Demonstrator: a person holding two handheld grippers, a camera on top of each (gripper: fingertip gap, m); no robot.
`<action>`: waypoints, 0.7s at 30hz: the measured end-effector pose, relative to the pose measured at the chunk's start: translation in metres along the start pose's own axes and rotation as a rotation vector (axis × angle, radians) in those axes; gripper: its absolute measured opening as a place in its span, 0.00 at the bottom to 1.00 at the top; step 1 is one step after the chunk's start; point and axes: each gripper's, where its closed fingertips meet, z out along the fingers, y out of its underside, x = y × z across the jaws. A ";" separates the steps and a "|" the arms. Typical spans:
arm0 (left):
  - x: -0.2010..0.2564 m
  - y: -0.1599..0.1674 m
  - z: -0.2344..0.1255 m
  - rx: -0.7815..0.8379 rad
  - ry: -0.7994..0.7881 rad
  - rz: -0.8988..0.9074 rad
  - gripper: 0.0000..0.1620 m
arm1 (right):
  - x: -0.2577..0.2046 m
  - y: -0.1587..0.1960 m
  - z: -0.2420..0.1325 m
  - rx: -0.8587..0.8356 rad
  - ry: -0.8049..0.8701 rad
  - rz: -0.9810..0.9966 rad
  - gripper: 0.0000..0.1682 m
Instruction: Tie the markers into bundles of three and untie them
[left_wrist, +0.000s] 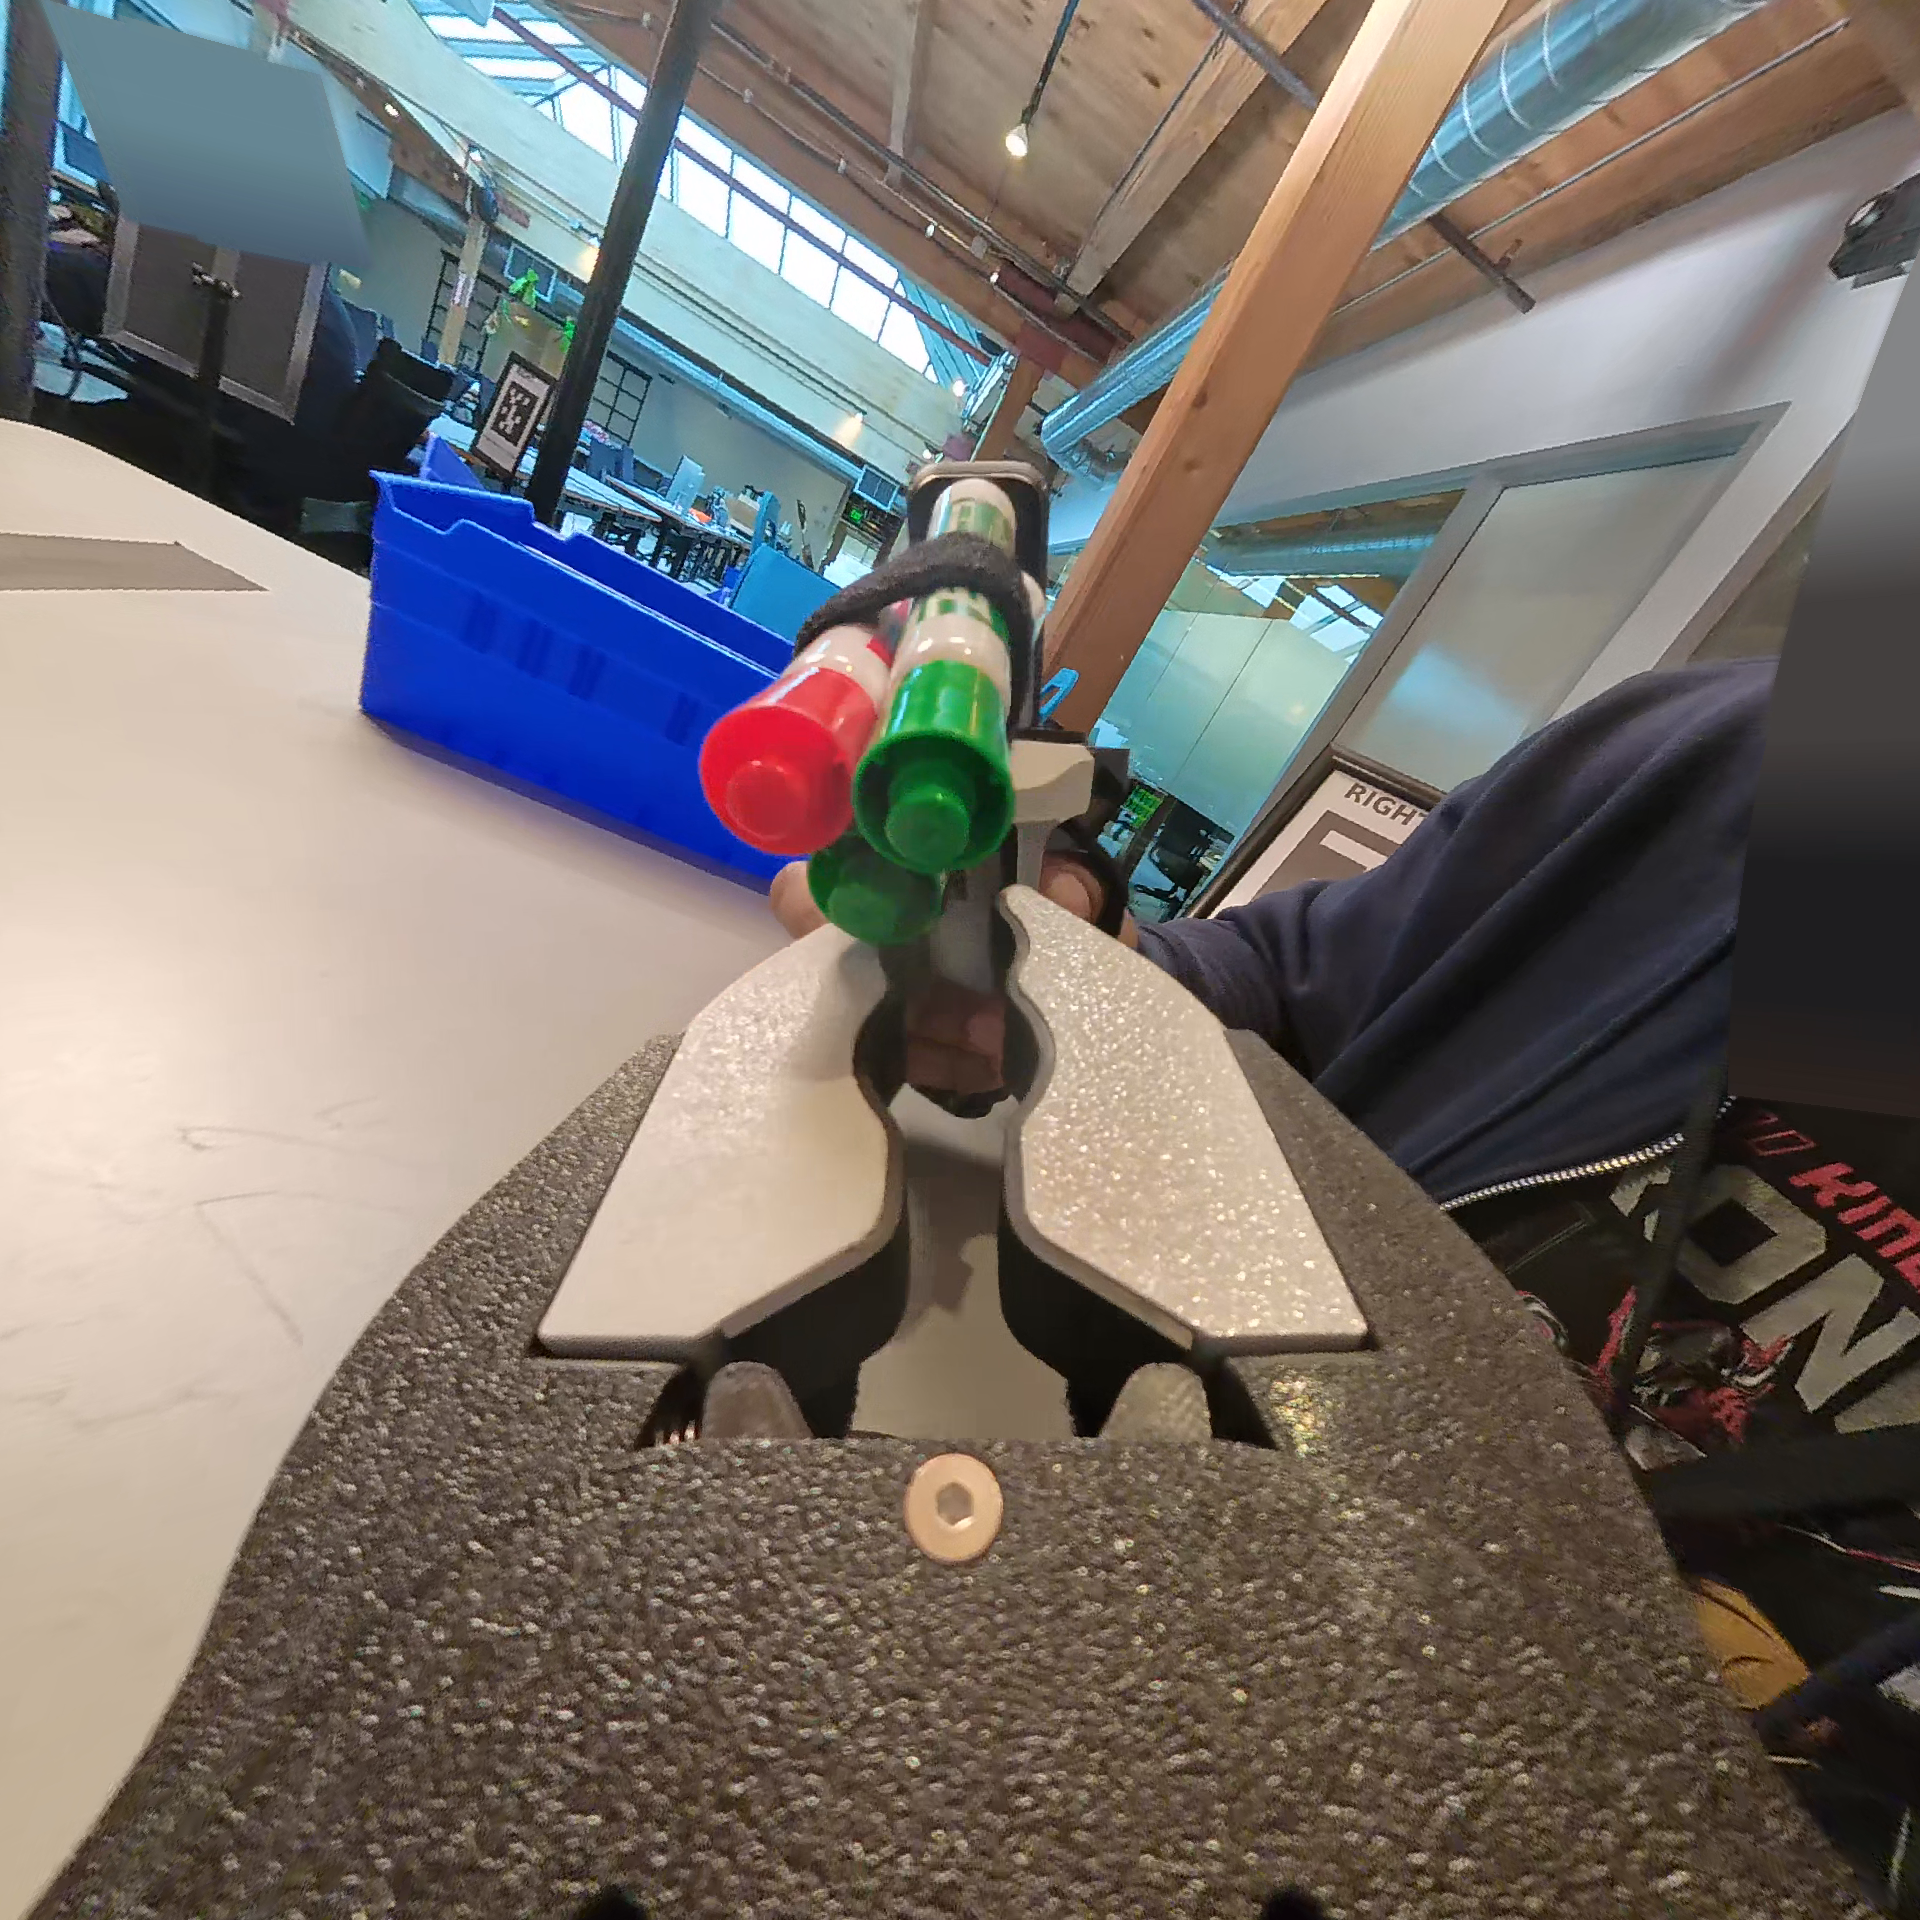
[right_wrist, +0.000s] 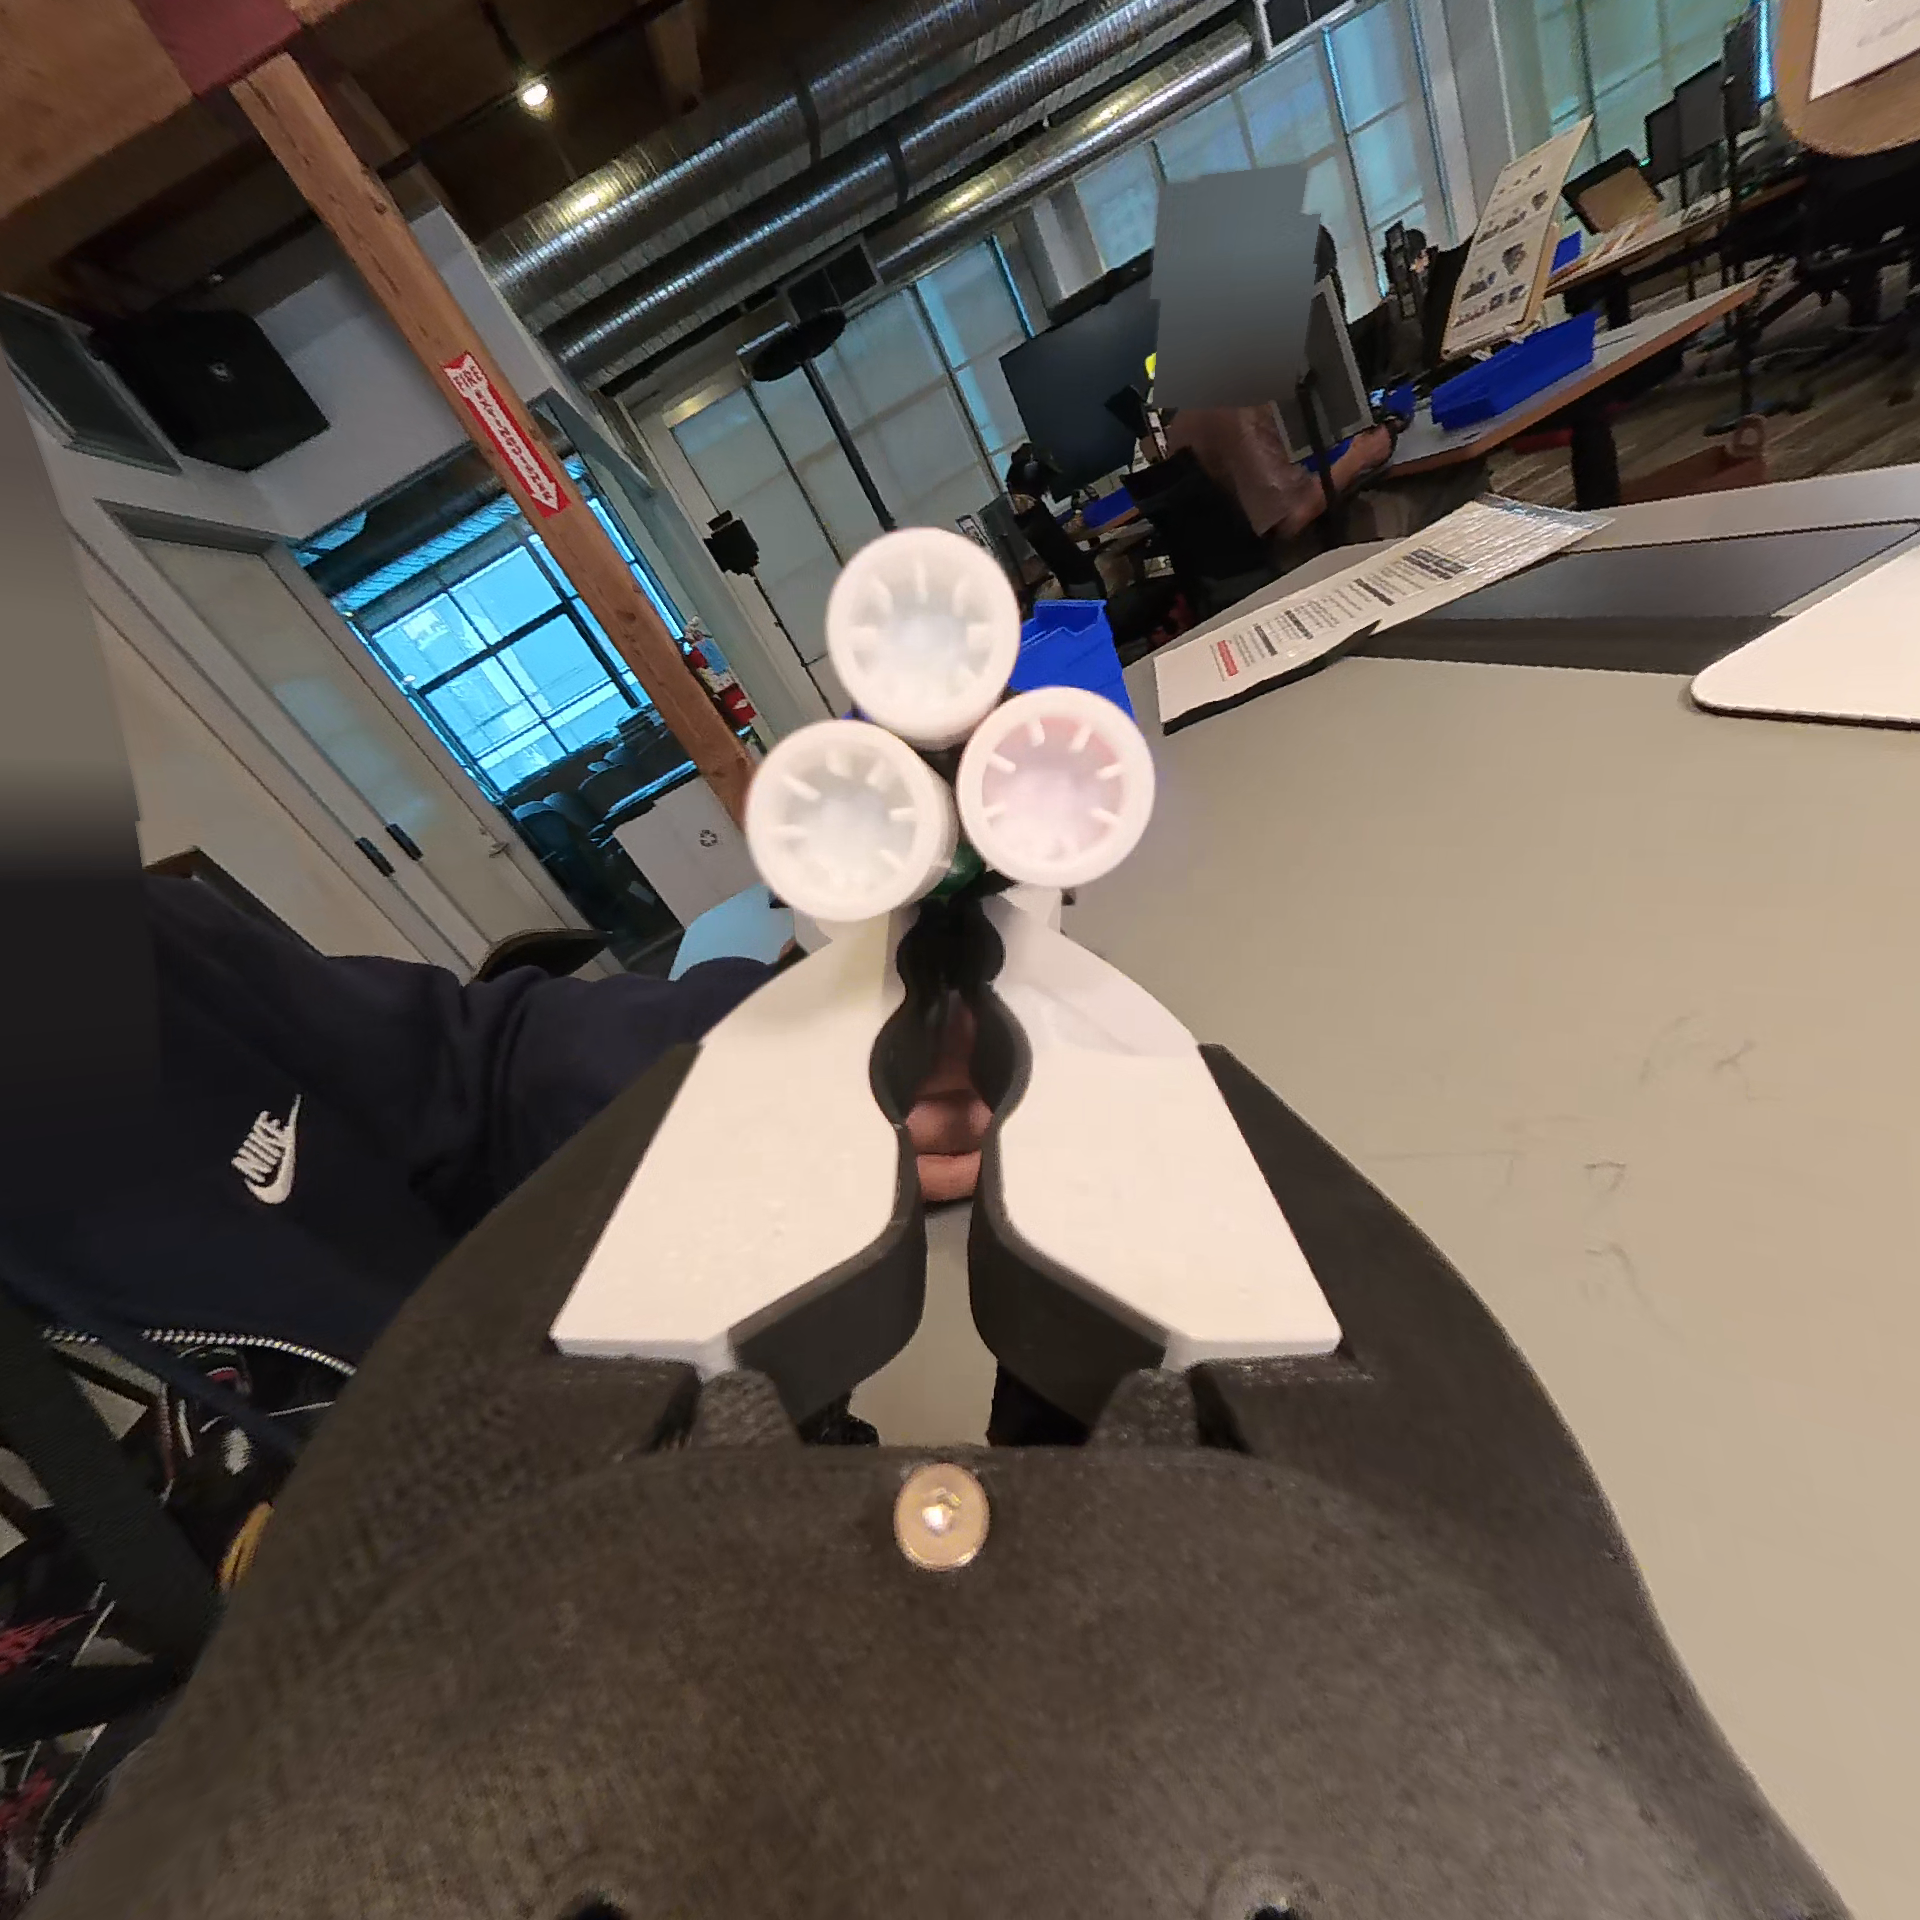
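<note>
Left wrist view: a blue plastic bin (left_wrist: 540, 665) sits on the smooth grey table (left_wrist: 208, 935), its contents hidden. A bundle of three markers (left_wrist: 883, 769), one red-capped and two green-capped, wrapped in a black fabric strap (left_wrist: 914, 582), hangs above the left gripper (left_wrist: 951, 925), whose grainy grey fingers are nearly closed; what they grip is unclear.

Right wrist view: three round white ribbed marker ends (right_wrist: 945, 727) face the camera just above the right gripper (right_wrist: 951, 935), whose fingers are nearly closed on something dark I cannot identify.
</note>
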 end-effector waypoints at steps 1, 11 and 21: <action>-0.002 0.000 -0.001 -0.004 -0.012 0.009 0.08 | 0.001 -0.001 -0.001 0.001 0.008 -0.010 0.02; -0.024 -0.015 -0.019 0.013 -0.195 0.162 0.07 | 0.021 -0.012 -0.020 -0.117 0.287 -0.294 0.02; -0.031 -0.022 -0.029 0.009 -0.278 0.280 0.04 | -0.001 -0.094 -0.136 -0.413 0.633 -0.795 0.02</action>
